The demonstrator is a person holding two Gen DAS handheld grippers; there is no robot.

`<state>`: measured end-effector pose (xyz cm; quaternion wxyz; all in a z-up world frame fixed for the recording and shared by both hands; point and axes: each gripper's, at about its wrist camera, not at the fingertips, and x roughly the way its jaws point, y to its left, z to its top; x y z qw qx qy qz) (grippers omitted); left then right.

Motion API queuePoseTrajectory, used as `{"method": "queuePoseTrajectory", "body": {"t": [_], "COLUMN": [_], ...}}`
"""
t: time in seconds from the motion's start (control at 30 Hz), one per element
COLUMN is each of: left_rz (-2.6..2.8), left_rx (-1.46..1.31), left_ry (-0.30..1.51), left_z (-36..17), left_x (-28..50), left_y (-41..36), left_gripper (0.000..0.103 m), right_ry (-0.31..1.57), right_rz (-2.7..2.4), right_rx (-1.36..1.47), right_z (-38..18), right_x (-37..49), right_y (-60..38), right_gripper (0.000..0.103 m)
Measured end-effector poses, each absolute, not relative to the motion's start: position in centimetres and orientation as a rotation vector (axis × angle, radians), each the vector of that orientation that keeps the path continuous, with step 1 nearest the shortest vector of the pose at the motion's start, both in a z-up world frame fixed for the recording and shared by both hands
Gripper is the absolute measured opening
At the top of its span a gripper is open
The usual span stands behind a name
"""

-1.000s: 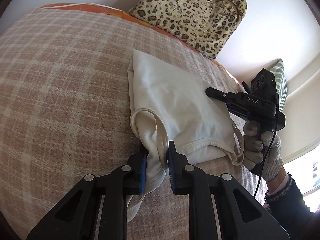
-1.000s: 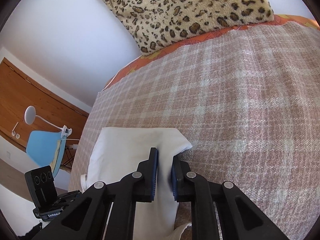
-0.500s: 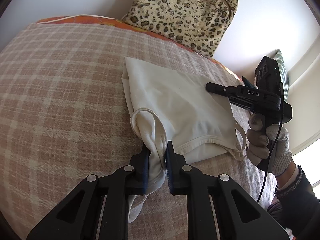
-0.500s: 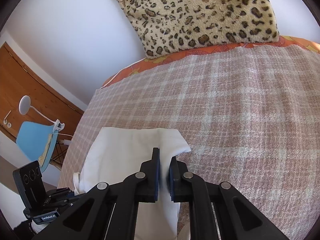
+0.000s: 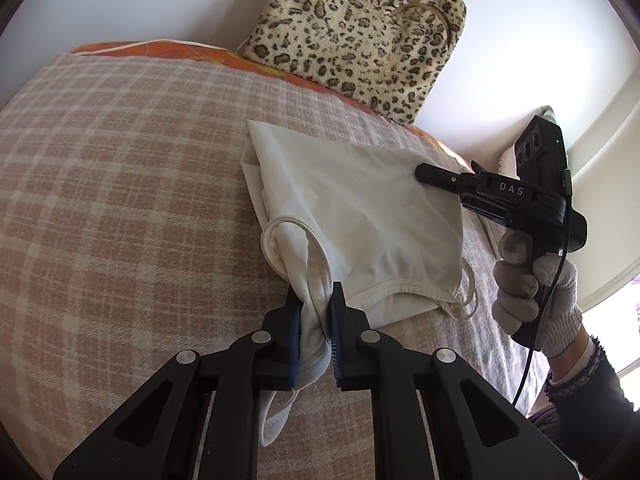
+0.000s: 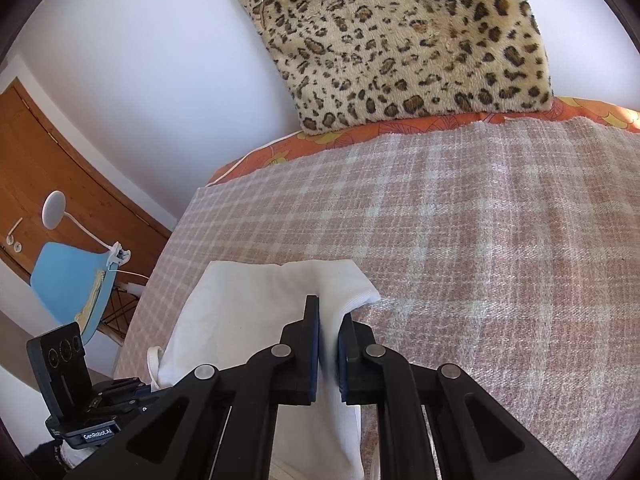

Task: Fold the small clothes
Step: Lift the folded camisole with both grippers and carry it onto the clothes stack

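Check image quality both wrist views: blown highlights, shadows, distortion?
Left wrist: window glare clipped at right, white top evenly lit, plaid blanket bulges from fisheye. Right wrist: white top near overexposed, folds washed out; leopard cushion sharp, dark vignette corners.

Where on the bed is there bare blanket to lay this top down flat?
The widest bare stretch of plaid blanket lies left of the cream top, out to the bed's edge. More runs between the top and the leopard cushion. It is crowded at the top itself, where the left gripper and right gripper pinch it.
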<state>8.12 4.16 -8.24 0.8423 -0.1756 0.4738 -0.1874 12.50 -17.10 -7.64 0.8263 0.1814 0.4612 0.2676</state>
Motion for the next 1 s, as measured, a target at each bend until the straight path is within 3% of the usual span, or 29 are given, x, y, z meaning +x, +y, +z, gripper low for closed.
{"method": "queuePoseTrajectory", "body": {"t": [0.47, 1.0], "left_rz": [-0.491, -0.630], "left_rx": [-0.221, -0.125], "left_ry": [0.874, 0.798], "left_z": [-2.3, 0.4], "left_x": [4.1, 2.5], "left_y": [-0.9, -7.6], "left_gripper": [0.010, 0.010], "right_ry": [0.880, 0.782], "right_rz": [0.563, 0.506], "right_rx": [0.375, 0.369], "right_z": [-1.6, 3.2], "right_x": [8.4, 3.3], "right_y": [-19.4, -25.3], "right_gripper": [0.005, 0.005]}}
